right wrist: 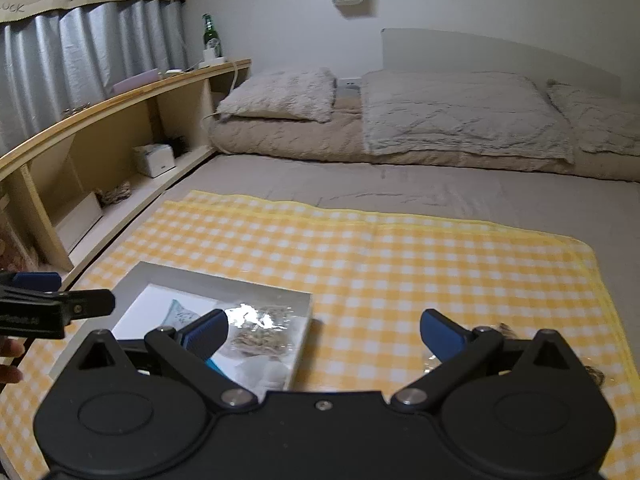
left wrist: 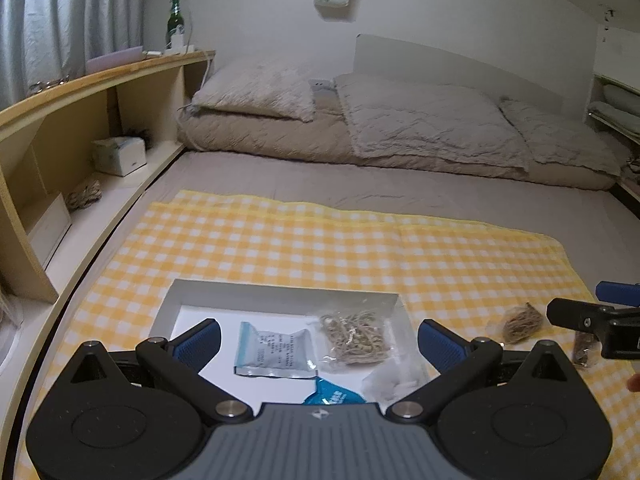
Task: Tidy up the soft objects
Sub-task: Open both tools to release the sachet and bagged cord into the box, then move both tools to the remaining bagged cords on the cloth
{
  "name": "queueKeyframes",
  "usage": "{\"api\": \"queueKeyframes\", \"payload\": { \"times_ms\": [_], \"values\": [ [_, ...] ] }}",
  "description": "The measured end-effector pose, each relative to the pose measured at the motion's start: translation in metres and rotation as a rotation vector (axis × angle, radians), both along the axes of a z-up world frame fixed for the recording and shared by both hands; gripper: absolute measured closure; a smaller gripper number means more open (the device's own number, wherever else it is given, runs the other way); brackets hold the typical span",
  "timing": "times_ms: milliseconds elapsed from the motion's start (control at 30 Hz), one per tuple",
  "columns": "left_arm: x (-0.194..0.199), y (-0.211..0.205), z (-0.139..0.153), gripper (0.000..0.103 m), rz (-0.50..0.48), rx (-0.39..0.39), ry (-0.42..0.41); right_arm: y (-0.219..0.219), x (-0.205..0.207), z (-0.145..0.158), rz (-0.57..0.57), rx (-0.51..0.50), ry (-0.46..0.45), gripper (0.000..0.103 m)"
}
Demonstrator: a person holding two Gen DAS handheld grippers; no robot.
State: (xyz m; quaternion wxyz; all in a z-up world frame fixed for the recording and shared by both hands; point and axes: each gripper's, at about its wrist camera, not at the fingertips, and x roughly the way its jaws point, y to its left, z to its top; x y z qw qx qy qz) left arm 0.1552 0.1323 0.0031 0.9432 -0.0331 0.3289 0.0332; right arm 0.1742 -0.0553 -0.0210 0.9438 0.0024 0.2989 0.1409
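- Packets in a shallow white tray (left wrist: pixel 176 300) on the yellow checked cloth (left wrist: pixel 360 248): clear bag of tan rubber bands (left wrist: pixel 356 336) against the tray's right wall, white-and-blue sachet (left wrist: pixel 272 350) just left of it, blue packet (left wrist: pixel 334 394) and a clear crumpled bag (left wrist: pixel 390 384) at the near edge, both partly hidden behind the gripper body.
- Two more small bags out on the cloth right of the tray: a tan rubber-band bundle (left wrist: pixel 520 322), and a darker one (left wrist: pixel 584 350) half covered by the other gripper; its contents can't be made out.
- Left gripper (left wrist: pixel 320 340) low over the tray, jaws spread wide, nothing between the blue pads (left wrist: pixel 200 340).
- Right gripper (right wrist: pixel 324 334) over the cloth just right of the tray, jaws also wide apart and empty; tray's right wall sits by its left pad.
- Bare fingertips (right wrist: pixel 10 360) show at the left edge of the right wrist view.
- Cloth lies on a grey bed sheet (left wrist: pixel 400 188); beige pillows (left wrist: pixel 432 120) and folded quilt stacked along the headboard.
- Wooden shelf unit (left wrist: pixel 100 92) runs along the left side: green bottle (left wrist: pixel 174 20) on top, tissue box (left wrist: pixel 120 156) and a coil of rope (left wrist: pixel 84 194) in the lower bays.
- Grey curtains (left wrist: pixel 60 20) behind the shelf.
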Motion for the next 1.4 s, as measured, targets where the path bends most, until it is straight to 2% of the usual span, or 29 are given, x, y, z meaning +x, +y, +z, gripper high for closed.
{"api": "queueKeyframes", "payload": {
  "times_ms": [267,533,900,1067,1200,1300,1400],
  "values": [
    [0.006,-0.026,0.005,0.000,-0.035,-0.008,-0.030,-0.035,-0.006,0.005,-0.065,0.013,-0.015,0.000],
    [0.029,-0.065,0.004,0.000,-0.082,-0.016,-0.056,-0.078,-0.010,0.009,-0.150,0.030,-0.024,0.000],
    [0.072,-0.132,-0.018,0.000,-0.210,-0.001,-0.075,-0.141,-0.002,0.000,-0.303,0.059,0.000,0.000],
    [0.093,-0.161,-0.034,0.000,-0.282,0.021,-0.071,-0.173,0.004,-0.011,-0.401,0.085,0.041,0.000],
    [0.111,-0.183,-0.054,0.000,-0.367,0.050,-0.059,-0.201,0.014,-0.026,-0.503,0.128,0.111,0.000],
    [0.126,-0.199,-0.073,0.000,-0.506,0.068,-0.049,-0.220,0.023,-0.043,-0.584,0.184,0.190,0.000],
    [0.140,-0.215,-0.092,0.002,-0.591,0.133,-0.047,-0.238,0.031,-0.061,-0.661,0.247,0.263,0.000]
  ]
}}
